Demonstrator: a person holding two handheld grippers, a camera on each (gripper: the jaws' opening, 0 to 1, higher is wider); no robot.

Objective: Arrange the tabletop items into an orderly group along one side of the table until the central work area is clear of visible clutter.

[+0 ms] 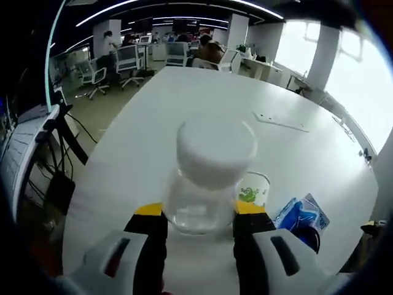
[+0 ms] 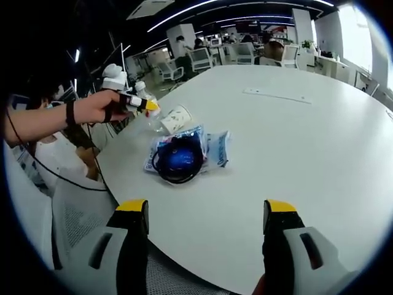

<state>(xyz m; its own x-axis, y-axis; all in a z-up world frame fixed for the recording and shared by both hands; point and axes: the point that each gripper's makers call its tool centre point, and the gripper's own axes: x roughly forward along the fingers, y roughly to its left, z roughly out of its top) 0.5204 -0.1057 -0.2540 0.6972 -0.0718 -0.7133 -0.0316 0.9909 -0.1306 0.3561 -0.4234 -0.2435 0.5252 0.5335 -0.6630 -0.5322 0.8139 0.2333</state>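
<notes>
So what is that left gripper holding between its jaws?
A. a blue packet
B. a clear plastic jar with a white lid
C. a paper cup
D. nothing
B: the left gripper has its yellow-tipped jaws closed on the clear plastic jar with a white lid.

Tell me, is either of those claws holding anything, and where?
The left gripper clamps a clear jar with a white lid by its lower body. The right gripper is open, holding nothing.

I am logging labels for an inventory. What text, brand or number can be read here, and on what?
None can be read.
Paper cup: green print, too blurred.
Blue packet: printing on its right end, too small.
Clear jar held by the left gripper: no label seen.
</notes>
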